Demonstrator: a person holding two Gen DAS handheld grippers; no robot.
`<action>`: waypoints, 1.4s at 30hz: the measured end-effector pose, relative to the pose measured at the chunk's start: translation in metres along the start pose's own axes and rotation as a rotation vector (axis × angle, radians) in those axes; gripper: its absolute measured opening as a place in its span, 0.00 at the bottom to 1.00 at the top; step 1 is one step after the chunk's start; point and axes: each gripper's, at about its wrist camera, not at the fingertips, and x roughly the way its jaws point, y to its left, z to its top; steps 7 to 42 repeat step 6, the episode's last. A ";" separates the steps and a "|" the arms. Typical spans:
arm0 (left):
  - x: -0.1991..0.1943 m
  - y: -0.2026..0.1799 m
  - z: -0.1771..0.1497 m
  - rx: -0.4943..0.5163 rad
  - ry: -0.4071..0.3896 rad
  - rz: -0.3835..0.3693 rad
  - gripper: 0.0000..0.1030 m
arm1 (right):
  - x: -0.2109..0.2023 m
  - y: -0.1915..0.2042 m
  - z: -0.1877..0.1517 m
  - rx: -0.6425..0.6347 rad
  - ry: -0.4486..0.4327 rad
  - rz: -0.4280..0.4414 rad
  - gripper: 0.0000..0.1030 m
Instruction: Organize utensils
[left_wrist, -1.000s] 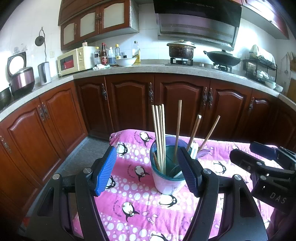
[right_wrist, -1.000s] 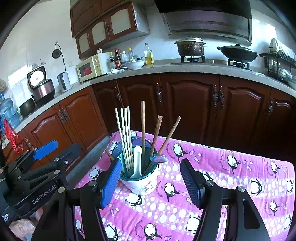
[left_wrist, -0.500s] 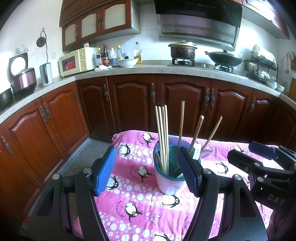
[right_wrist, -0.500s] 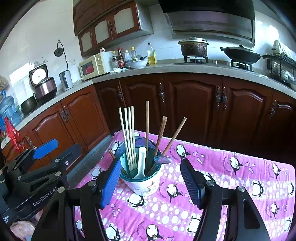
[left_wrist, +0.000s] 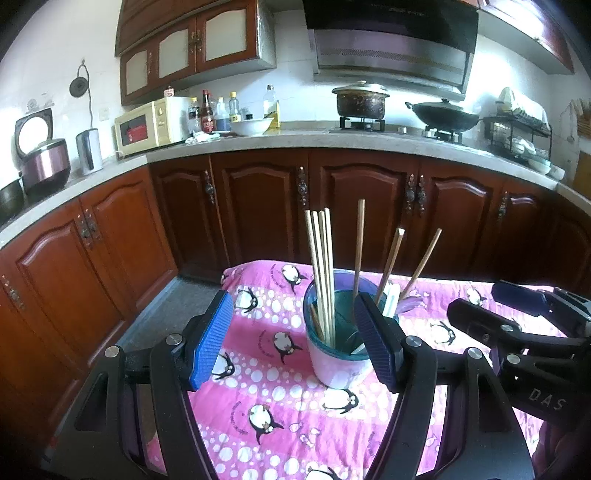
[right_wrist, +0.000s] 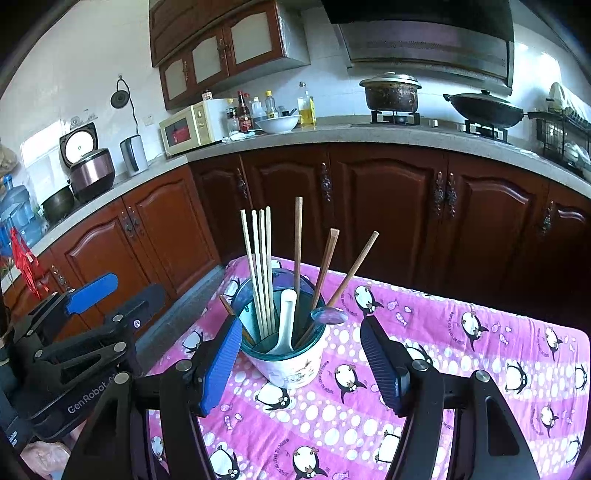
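Note:
A white utensil cup with a teal liner (left_wrist: 334, 363) (right_wrist: 291, 363) stands on the pink penguin cloth (left_wrist: 266, 384) (right_wrist: 461, 350). It holds several pale chopsticks (left_wrist: 321, 266) (right_wrist: 260, 266), three brown chopsticks (right_wrist: 325, 266), a white spoon (right_wrist: 286, 325) and a purple spoon (right_wrist: 328, 315). My left gripper (left_wrist: 295, 343) is open and empty, just in front of the cup. My right gripper (right_wrist: 301, 360) is open and empty, its fingers either side of the cup, a little nearer. Each gripper shows in the other's view: the right one (left_wrist: 524, 332), the left one (right_wrist: 81, 332).
Dark wooden cabinets (left_wrist: 362, 206) under a grey counter (left_wrist: 332, 142) run behind the table. On the counter stand a microwave (left_wrist: 151, 125), bottles, a pot (left_wrist: 360, 99), a wok (left_wrist: 443, 114) and a rice cooker (left_wrist: 44, 162). The floor (left_wrist: 162, 314) lies left of the table.
Both grippers have drawn back and risen slightly, so the cup sits a little farther away in each view. Both stay open and empty. The utensils have not moved.

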 end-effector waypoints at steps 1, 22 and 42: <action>0.000 0.000 0.000 0.002 -0.004 -0.002 0.66 | 0.000 0.000 0.000 0.000 0.001 0.001 0.62; -0.002 -0.004 -0.001 0.028 -0.026 0.005 0.66 | 0.002 -0.005 -0.002 0.010 0.008 0.000 0.62; -0.002 -0.004 -0.001 0.028 -0.026 0.005 0.66 | 0.002 -0.005 -0.002 0.010 0.008 0.000 0.62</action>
